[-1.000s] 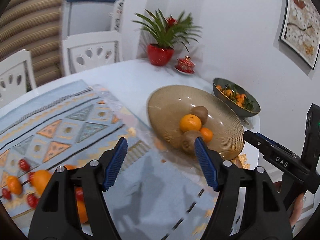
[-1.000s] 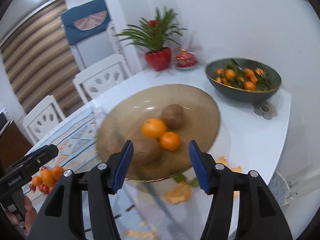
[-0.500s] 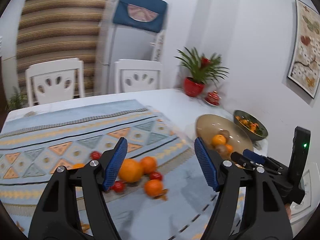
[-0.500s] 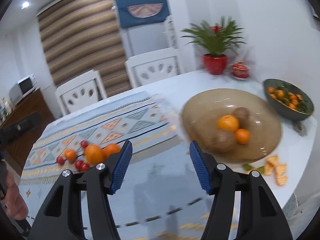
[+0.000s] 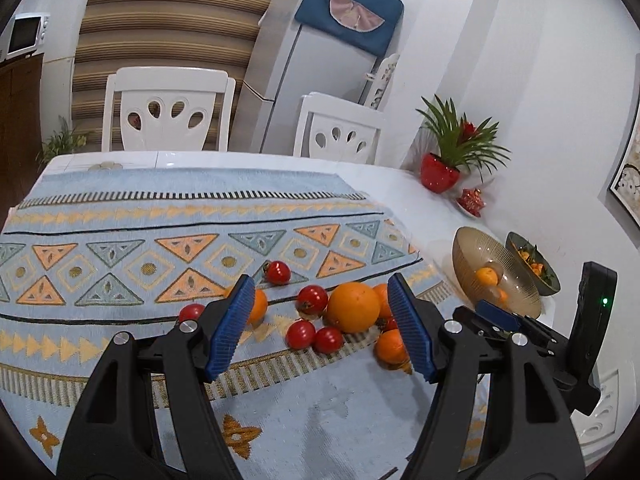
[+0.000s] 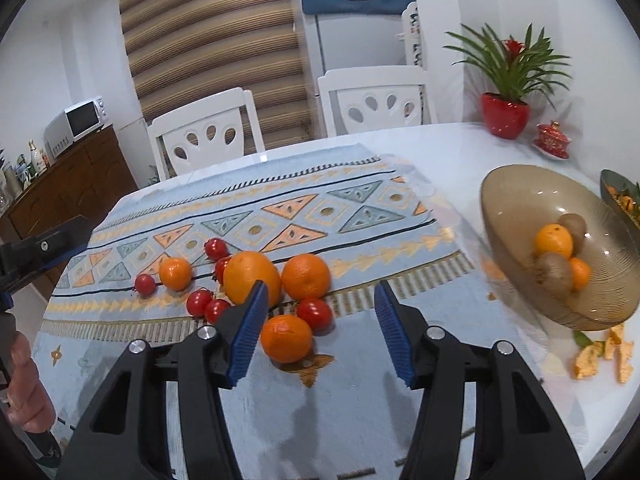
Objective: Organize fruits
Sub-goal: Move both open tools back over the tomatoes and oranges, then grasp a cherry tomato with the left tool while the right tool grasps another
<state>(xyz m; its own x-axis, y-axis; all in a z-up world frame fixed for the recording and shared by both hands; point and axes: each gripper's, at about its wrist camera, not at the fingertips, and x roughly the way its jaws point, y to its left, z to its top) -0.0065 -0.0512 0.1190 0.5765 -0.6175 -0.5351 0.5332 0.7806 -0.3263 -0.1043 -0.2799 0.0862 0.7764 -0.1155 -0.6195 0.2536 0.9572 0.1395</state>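
White walls, striped blinds [image 6: 216, 36] and two white chairs [image 6: 208, 136] stood behind the bench [image 6: 452, 148], most of it under a pale blue patterned cloth [image 6: 280, 208]. Loose fruit lay clustered on the cloth: a big orange [image 6: 251, 277], smaller mandarins [image 6: 306, 276] around it, and several red tomatoes [image 6: 199, 303] scattered among them. One mandarin [image 6: 286, 338] sat nearest the camera in the right wrist view, just beside the left finger of the right claw [image 6: 318, 330], whose jaws were spread wide and held nothing. The left claw [image 5: 322, 328] was likewise released, hanging empty above the bench, with the big orange [image 5: 354, 307] and tomatoes [image 5: 312, 299] seen between its fingers. To the right, off the cloth, an amber bowl [image 6: 520, 188] held an orange [image 6: 554, 241], a small mandarin and two kiwis [image 6: 554, 274]. Peel scraps [image 6: 604, 354] lay on the bench just beside it (a darker bowl [image 5: 516, 242] of small oranges stood behind). A red-potted plant [image 6: 506, 120] stood at the back by the wall.
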